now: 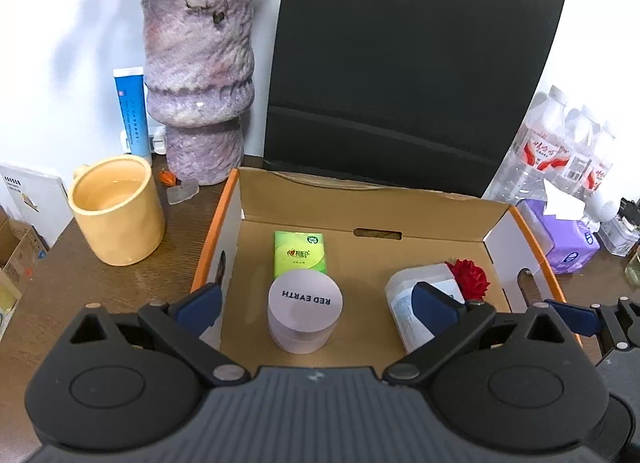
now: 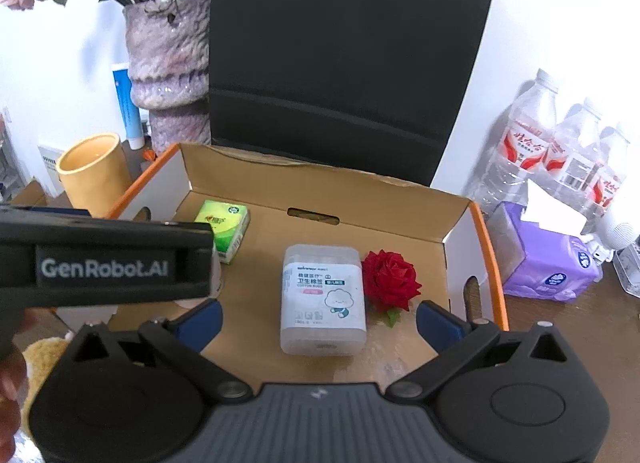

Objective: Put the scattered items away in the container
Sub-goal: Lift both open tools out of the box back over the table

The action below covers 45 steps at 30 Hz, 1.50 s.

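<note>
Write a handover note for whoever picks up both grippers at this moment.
Left gripper: open, empty, above the round jar.
Right gripper: open, empty, above the cotton swab box.
In the cardboard box: jar, swab box, green tissue pack, red rose.
Done: those four are inside.
Left: no loose small item shows clearly; check the table around the yellow mug before stopping.

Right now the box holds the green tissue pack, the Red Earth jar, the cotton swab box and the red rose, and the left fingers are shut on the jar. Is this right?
Not quite. The left fingers are open, one on each side of the Red Earth jar, not touching it; the left wrist view shows this. The rest is right: the cardboard box holds the jar, the green tissue pack, the cotton swab box and the red rose.
</note>
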Motion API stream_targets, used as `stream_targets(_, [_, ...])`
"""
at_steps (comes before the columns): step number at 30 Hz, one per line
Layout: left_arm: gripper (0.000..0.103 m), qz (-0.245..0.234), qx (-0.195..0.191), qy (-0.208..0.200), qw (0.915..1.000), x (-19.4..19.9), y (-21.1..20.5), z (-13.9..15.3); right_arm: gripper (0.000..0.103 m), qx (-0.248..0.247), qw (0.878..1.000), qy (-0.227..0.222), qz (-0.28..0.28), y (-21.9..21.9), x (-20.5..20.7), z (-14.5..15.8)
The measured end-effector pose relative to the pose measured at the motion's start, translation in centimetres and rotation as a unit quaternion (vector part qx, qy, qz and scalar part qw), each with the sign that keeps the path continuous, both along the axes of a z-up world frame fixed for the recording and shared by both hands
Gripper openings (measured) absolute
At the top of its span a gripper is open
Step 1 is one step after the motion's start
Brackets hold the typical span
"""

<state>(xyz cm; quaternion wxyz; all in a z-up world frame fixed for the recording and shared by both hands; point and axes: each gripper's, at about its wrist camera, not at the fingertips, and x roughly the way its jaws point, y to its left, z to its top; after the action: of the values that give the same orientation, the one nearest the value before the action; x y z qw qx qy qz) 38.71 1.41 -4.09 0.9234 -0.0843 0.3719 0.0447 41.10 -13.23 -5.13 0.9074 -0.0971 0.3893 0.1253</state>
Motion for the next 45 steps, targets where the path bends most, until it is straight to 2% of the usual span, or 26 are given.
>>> stream_targets(17, [0.103, -0.004, 0.002, -0.039, 0.9992, -6.4, -0.4, 4.0, 0.103, -0.017, 0.999, -0.027, 0.004, -0.1, -6.3, 3.3])
stream_targets(23, [0.103, -0.002, -0.010, -0.061, 0.9981, -9.7, -0.8, 5.3, 0.103, -0.013, 0.999, -0.037, 0.001, -1.1, -9.2, 4.4])
stream_targets(28, [0.103, -0.015, -0.006, -0.059, 0.9981, -12.5, -1.7, 5.8, 0.103, -0.004, 0.999, -0.033, 0.002, -2.0, -12.0, 4.5])
stream_targets(31, [0.103, -0.015, -0.018, -0.071, 0.9972, -14.4, -2.0, 6.1, 0.103, 0.004, 0.999, -0.032, -0.001, -2.7, -13.8, 4.7])
stream_targets(38, [0.103, -0.012, -0.012, -0.084, 0.9963, -18.5, -3.5, 6.5, 0.103, 0.010, 0.999, -0.053, 0.003, -4.4, -18.6, 5.6])
stream_targets(45, [0.103, -0.019, -0.043, -0.089, 0.9950, -21.6, -3.9, 6.1, 0.103, -0.003, 0.998, -0.069, 0.014, -5.0, -22.8, 4.8])
